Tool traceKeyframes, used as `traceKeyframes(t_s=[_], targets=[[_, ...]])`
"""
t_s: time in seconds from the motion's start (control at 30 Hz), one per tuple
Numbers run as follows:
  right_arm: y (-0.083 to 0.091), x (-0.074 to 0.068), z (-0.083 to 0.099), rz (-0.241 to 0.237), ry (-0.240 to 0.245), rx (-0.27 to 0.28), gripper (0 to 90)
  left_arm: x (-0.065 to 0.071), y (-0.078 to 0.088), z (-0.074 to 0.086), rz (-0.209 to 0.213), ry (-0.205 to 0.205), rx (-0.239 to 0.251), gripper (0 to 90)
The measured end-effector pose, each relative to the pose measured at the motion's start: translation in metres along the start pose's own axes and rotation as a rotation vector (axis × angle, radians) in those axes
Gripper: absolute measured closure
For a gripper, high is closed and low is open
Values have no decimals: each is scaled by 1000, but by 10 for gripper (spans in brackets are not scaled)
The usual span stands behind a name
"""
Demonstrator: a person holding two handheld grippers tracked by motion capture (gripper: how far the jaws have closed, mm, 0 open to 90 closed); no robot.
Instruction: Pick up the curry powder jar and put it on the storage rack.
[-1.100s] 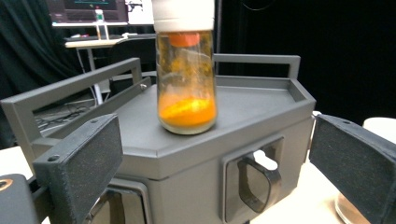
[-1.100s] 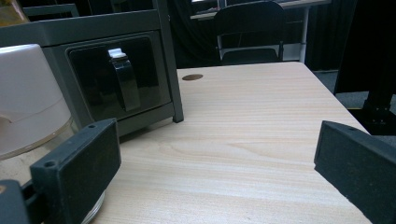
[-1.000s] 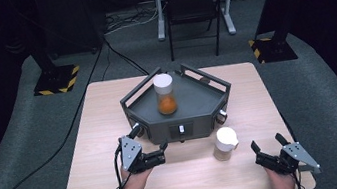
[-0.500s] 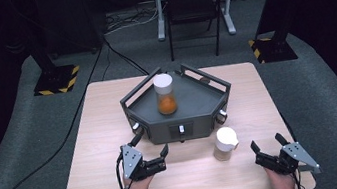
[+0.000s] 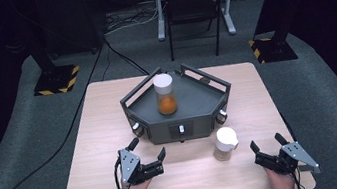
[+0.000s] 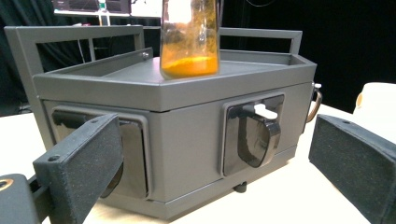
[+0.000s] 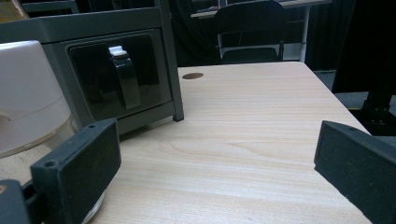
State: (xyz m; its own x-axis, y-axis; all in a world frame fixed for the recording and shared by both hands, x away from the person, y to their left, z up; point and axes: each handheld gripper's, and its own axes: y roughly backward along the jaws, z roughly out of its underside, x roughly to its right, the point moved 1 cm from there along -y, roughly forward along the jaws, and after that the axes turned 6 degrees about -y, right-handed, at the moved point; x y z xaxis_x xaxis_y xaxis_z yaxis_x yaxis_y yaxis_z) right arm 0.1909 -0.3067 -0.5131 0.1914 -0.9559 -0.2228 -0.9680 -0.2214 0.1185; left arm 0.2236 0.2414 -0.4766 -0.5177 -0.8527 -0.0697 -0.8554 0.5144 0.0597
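A grey five-sided box [image 5: 195, 116] stands mid-table. On its top sits a clear jar [image 5: 165, 95] with a white lid and orange contents. A second jar [image 5: 226, 143] with a white lid stands on the table right of the box's front. My left gripper [image 5: 148, 149] hovers open just before the box's front left face, holding nothing. In the left gripper view the orange jar [image 6: 189, 37] rises above a drawer handle [image 6: 254, 135] between the open jaws. My right gripper [image 5: 266, 143] is open near the front right corner, with the white-lidded jar [image 7: 28, 93] at its left jaw.
The box has low rails around its top and dark recessed panels with handles [image 7: 123, 77] on its faces. Bare wood [image 7: 252, 126] stretches right of the box. A black chair [image 5: 192, 10] and stand bases [image 5: 58, 78] are on the floor beyond the table.
My left gripper has drifted slightly toward the near table edge and stays open. The right gripper and both jars have not moved.
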Motion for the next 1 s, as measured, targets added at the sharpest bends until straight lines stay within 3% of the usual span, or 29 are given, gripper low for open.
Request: traceKeyframes(t_s=[1.0], targets=[[0, 0, 0, 1, 0, 0, 0, -1, 10, 20, -27, -12, -49, 28]])
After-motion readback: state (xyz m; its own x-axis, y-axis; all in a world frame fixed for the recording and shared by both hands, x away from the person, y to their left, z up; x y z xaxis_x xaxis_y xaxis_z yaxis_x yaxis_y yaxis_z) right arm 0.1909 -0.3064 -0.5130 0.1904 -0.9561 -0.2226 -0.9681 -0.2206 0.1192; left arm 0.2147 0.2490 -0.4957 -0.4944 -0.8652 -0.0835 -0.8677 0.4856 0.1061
